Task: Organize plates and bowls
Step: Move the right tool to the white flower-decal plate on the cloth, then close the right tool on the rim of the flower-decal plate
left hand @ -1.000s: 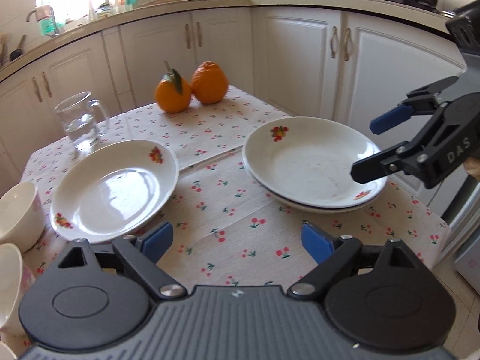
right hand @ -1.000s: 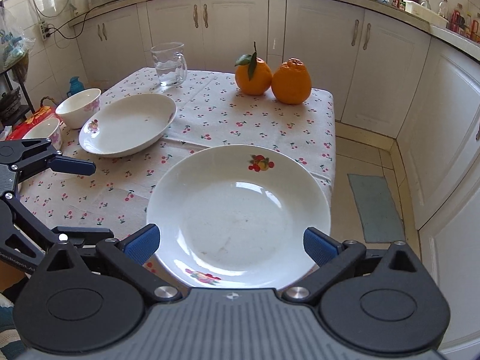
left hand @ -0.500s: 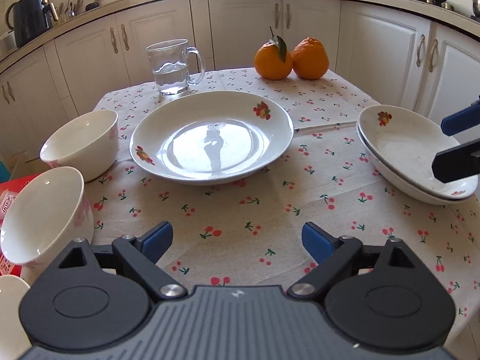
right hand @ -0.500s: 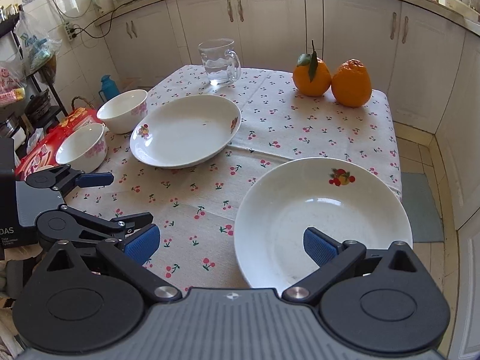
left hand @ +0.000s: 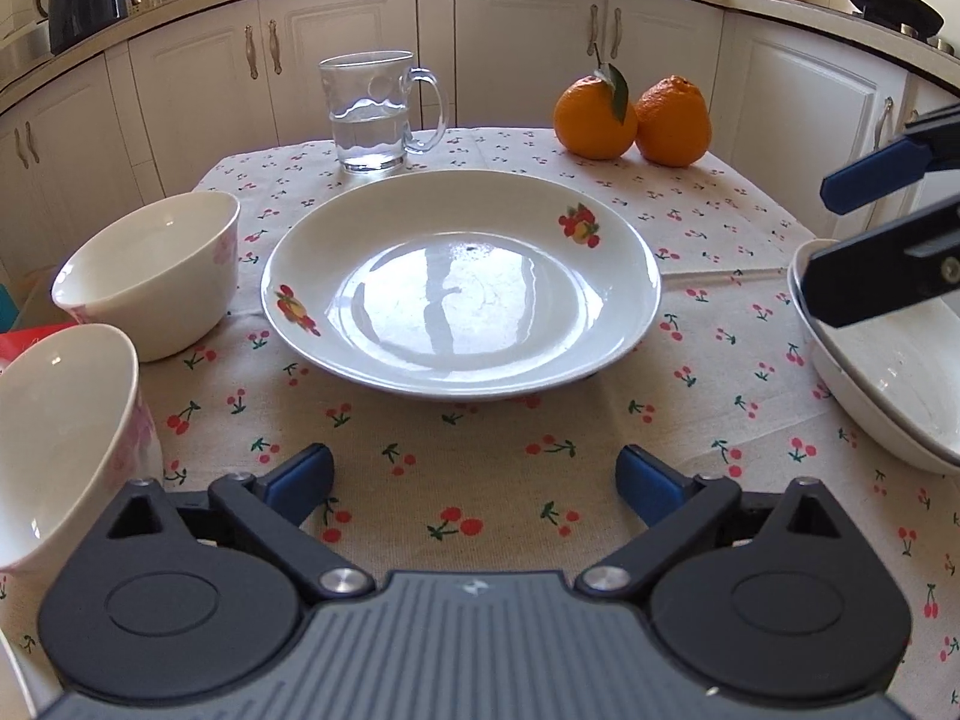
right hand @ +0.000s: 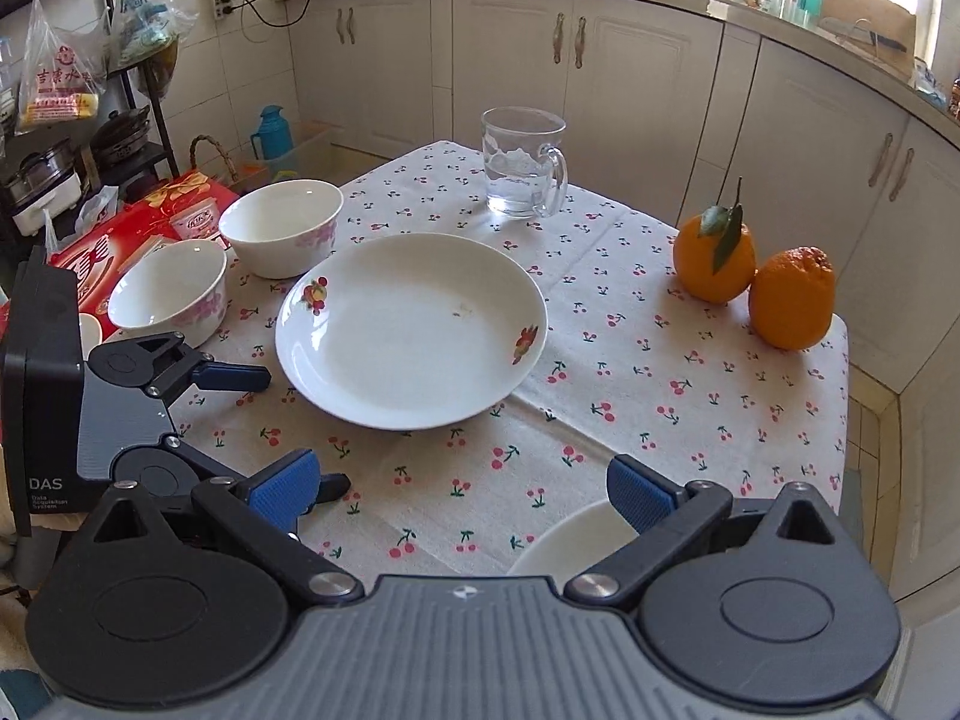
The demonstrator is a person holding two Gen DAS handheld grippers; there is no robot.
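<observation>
A white plate with fruit prints (left hand: pixel 462 282) (right hand: pixel 414 330) lies mid-table on the cherry-print cloth. Two white bowls with pink flowers (left hand: pixel 150 264) (left hand: pixel 60 438) stand left of it, also seen in the right wrist view (right hand: pixel 282 228) (right hand: pixel 171 291). A stack of two plates (left hand: pixel 888 396) sits at the right edge; only its rim (right hand: pixel 570 534) shows under the right gripper. My left gripper (left hand: pixel 474 477) (right hand: pixel 282 429) hangs just short of the single plate, its jaws opening with nothing between them. My right gripper (right hand: pixel 462 489) (left hand: pixel 888 228) is open and empty over the stack's near side.
A glass mug of water (left hand: pixel 372 114) and two oranges (left hand: pixel 594 117) (left hand: pixel 672 120) stand at the table's far side. A red box (right hand: pixel 120 234) lies beyond the bowls, left of the table. White cabinets ring the table; the floor drops off at the right.
The left gripper has swung from the stack toward the single plate and come lower and nearer; its jaws stand slightly wider. The right gripper has moved left, so the stack slid under its view.
</observation>
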